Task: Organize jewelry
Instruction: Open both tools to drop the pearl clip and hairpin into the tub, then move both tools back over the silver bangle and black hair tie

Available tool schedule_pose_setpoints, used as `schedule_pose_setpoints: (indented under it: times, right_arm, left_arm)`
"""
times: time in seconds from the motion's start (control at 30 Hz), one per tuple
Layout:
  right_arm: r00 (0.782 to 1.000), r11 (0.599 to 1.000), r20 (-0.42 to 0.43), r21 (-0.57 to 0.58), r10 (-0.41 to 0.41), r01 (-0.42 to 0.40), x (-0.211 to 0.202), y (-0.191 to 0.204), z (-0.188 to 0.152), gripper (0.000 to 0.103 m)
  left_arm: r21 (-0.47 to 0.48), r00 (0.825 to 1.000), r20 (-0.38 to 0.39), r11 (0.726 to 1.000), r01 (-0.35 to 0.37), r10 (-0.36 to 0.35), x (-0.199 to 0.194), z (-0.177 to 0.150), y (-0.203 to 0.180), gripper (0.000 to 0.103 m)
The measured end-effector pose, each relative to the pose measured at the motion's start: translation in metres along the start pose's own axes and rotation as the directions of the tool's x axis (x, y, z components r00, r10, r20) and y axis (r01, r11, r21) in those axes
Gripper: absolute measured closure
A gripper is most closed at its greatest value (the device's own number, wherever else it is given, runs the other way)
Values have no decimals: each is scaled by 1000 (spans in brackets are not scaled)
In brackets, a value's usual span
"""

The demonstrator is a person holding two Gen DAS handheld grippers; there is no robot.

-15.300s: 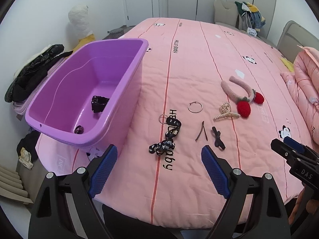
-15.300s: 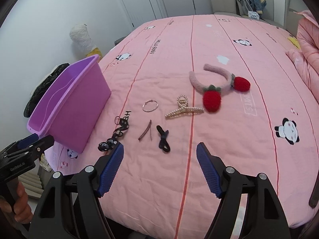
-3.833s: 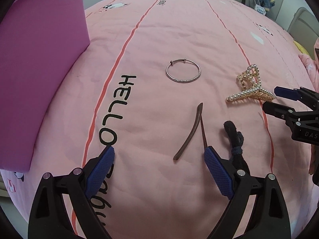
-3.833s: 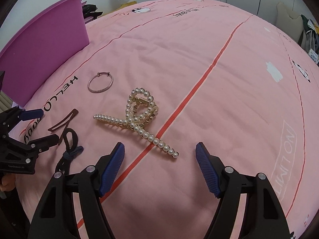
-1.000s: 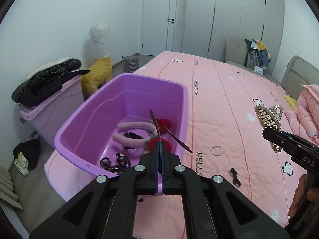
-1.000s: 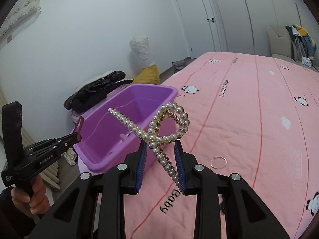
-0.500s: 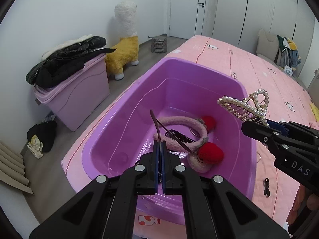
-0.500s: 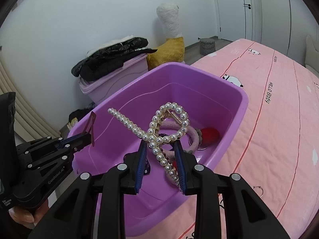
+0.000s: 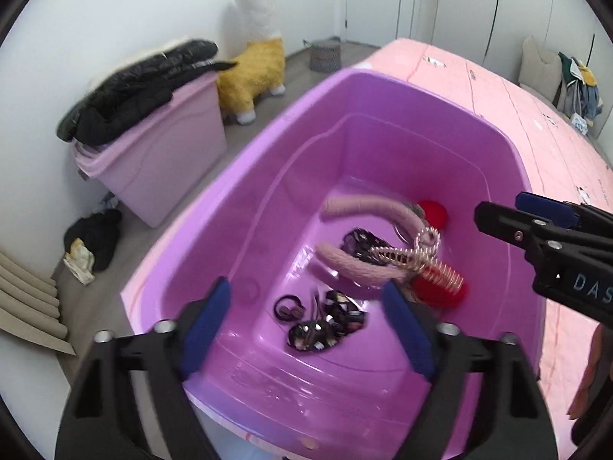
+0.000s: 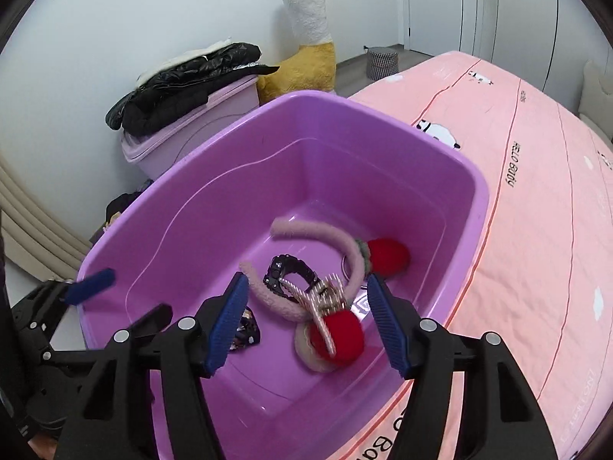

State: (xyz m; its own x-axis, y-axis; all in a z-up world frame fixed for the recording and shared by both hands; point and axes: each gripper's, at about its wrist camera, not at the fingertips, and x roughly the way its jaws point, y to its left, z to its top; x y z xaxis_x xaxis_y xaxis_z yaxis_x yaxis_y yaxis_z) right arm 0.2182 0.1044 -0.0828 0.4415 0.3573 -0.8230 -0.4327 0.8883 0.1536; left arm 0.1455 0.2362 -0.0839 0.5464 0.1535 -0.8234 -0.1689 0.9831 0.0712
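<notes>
The pearl hair claw (image 10: 325, 299) lies blurred in the purple tub (image 10: 452, 161), below and between the jaws of the right gripper (image 10: 306, 316), resting across the pink plush headband (image 10: 345, 245) and against 1 of its 2 red strawberries (image 10: 341, 339); no pad touches it, and those jaws are opening with nothing gripped between them. In the left wrist view the same claw (image 9: 417, 257) shows as a pale loop with a coiled spring, just beyond the right-hand jaw of the left gripper (image 9: 306, 316) and on top of the headband (image 9: 367, 207). The left gripper's jaws are opening too and hold nothing; straight below the gap between them, on the tub floor (image 9: 268, 237), sits a small heap of dark pieces (image 9: 325, 322), a black hair tie (image 9: 289, 306) and a thin dark clip that is too blurred to make out well. A black chain-like band (image 10: 291, 268) lies inside the curve of the headband, just ahead of the right gripper's jaws. The second strawberry (image 10: 387, 255) rests further off, toward the tub's far wall. Both grippers hang above the tub's near rim, tilted downward, each visible at the edge of the other's view. The tub stands on the corner of a bed with a pink quilt (image 10: 536, 211), which stretches away to the right of the jaws. To the left, on the floor, are a pale lilac storage bin (image 9: 168, 153) topped with a black jacket (image 9: 138, 88), and a yellow and white plush animal (image 9: 260, 38).
</notes>
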Motion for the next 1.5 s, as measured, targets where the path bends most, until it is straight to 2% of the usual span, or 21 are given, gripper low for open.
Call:
schedule_pose_setpoints:
  times: [0.1,0.33,0.97,1.27,1.5]
  right_arm:
    - [1000,1000,2,1,-5,5,-1,-2,-2,41]
    - [1000,1000,-14,13,2,-2,-5,-16,-10,41]
    - [999,1000,38,23,-2,1,-43,-17,-28,41]
    - [995,997,87,75,-42,36,-81,-33,-68,39]
    - [988,987,94,112,-123,112,-110,-53,-109,39]
  left_arm:
    - [16,1000,-6,1000,-11,11,1,-4,-4,22]
    - [-18,999,-43,1000,5,-6,1,-11,-3,21]
    - [-38,1000,14,999,18,-17,-45,-18,-5,21]
    - [-23,998,50,999,50,-48,-70,-30,-17,19]
    - [15,993,58,994,104,-105,-85,-45,-42,17]
